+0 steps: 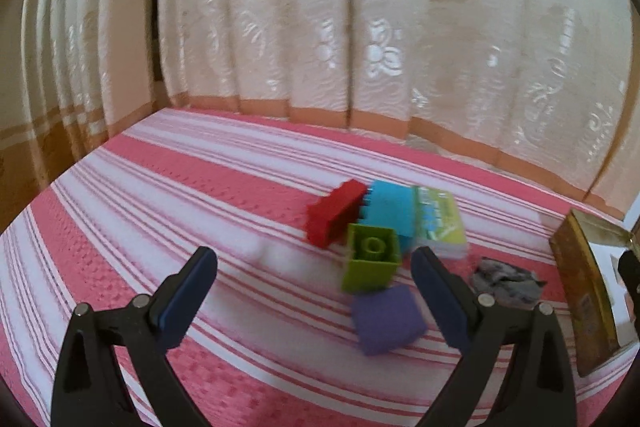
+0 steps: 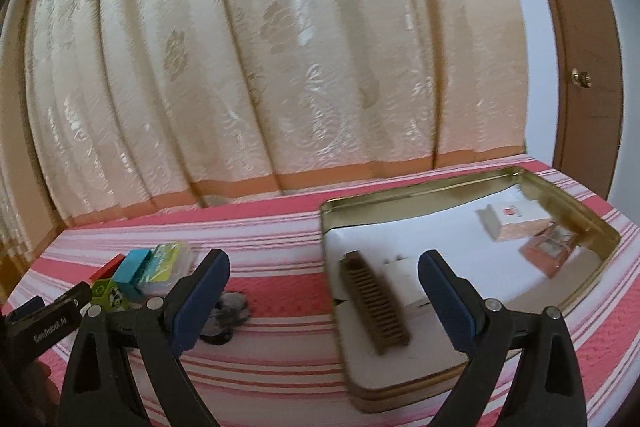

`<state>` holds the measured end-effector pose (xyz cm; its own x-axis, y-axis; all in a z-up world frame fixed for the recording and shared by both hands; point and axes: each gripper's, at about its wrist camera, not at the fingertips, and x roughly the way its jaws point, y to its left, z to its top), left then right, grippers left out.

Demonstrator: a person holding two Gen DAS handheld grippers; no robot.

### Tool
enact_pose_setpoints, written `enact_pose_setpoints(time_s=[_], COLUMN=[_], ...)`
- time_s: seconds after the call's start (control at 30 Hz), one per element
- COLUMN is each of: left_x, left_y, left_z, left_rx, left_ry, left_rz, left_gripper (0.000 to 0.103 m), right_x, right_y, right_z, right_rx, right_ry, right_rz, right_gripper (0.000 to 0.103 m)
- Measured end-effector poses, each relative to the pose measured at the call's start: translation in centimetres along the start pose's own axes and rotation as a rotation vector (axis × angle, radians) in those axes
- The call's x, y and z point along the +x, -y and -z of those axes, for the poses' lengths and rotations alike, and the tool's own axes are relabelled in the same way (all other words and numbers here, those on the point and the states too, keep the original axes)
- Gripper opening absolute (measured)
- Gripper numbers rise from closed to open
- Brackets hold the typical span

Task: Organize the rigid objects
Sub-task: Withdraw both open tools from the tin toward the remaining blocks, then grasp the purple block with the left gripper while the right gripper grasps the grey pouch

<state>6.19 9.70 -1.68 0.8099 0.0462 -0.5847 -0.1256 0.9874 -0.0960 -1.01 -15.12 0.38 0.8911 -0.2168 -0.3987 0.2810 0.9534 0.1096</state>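
In the left wrist view the left tongs hang spread wide and empty above the striped surface. Right of frame centre lies a loose cluster: a red brick touching a blue brick, a green brick in front of them, a purple block nearest the camera, and a green-and-white packet beside the blue one. A grey crumpled thing sits to their right, and the tin box shows edge-on at the far right. I judge the step to be picking the next piece; the purple block looks the easiest, with bare cloth on its lower left. The curtain closes off the far edge.

In the right wrist view the right tongs are likewise released, holding nothing, poised over the near left corner of the open tin box. A brown ribbed bar lies inside between the fingers; a white carton and a pinkish packet rest at upper right. The middle of the box floor is free.
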Motion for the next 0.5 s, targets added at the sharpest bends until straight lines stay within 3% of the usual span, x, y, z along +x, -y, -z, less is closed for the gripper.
enact_pose_setpoints(time_s=[0.27, 0.5], left_x=[0.4, 2.5], left_y=[2.5, 3.2], left_z=[0.0, 0.0], left_rx=[0.108, 0.128], left_ry=[-0.015, -0.135], left_rz=[0.021, 0.044], left_gripper=[0.099, 0.088], right_x=[0.7, 0.9], right_y=[-2.5, -3.3], right_z=[0.2, 0.2], right_rx=[-0.057, -0.092], right_ry=[-0.030, -0.039], right_rz=[-0.046, -0.069], right_gripper=[0.097, 0.097])
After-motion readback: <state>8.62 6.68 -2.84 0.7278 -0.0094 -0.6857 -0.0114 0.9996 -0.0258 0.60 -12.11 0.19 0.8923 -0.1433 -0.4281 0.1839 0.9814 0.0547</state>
